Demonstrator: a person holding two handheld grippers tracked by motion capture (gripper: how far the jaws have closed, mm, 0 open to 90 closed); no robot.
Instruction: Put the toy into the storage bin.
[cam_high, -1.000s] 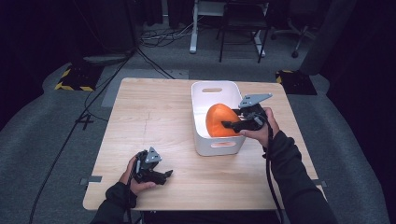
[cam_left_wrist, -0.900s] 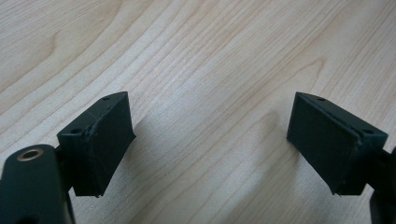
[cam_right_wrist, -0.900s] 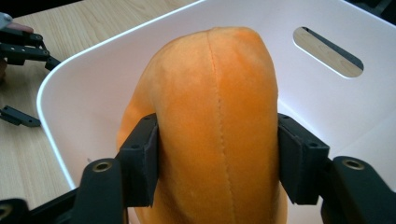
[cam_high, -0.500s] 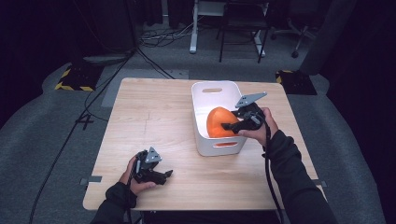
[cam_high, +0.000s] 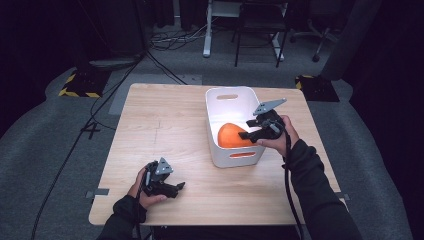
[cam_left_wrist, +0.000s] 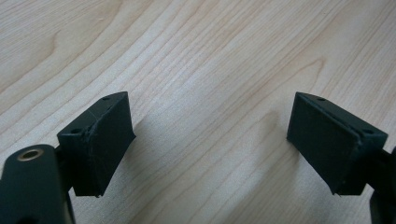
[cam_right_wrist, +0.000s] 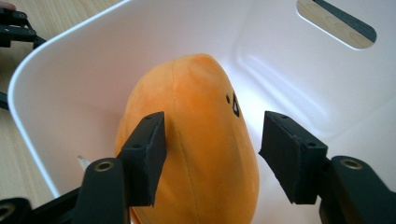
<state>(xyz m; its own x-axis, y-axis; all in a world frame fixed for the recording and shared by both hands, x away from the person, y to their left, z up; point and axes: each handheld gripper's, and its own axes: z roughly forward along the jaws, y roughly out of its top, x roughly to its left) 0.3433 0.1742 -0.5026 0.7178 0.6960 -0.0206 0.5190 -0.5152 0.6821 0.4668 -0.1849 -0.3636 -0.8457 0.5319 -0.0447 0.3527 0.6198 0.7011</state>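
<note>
where the grey carpet ends, a light wooden table (cam_high: 165, 125) stands in the middle of the high view, with dark office furniture and cables on the floor behind it. on the right half of the table sits a white bin (cam_high: 216, 102), a rounded tub with slot handles in its near and far walls. inside the bin, toward its near end, lies an orange plush toy (cam_high: 229, 135); in the right gripper view the toy (cam_right_wrist: 196, 140) has a seam along its length and small dark face marks on its side, and it leans against the bin's wall (cam_right_wrist: 70, 79).

the right gripper (cam_high: 250, 134), held in the person's right hand (cam_high: 280, 137), reaches over the bin's right rim toward the toy, a grey plate on top of it. in the right gripper view the jaws stand apart on either side of the toy; the left one looks close against the plush and the right one is clear of it, so the claw (cam_right_wrist: 212, 154) is released, gripping nothing.

the left gripper (cam_high: 176, 187) rests low at the near left part of the table in the person's left hand (cam_high: 142, 187), well apart from the bin. in the left gripper view its jaws are spread wide over bare wood, so this claw (cam_left_wrist: 210, 140) is released too.
</note>
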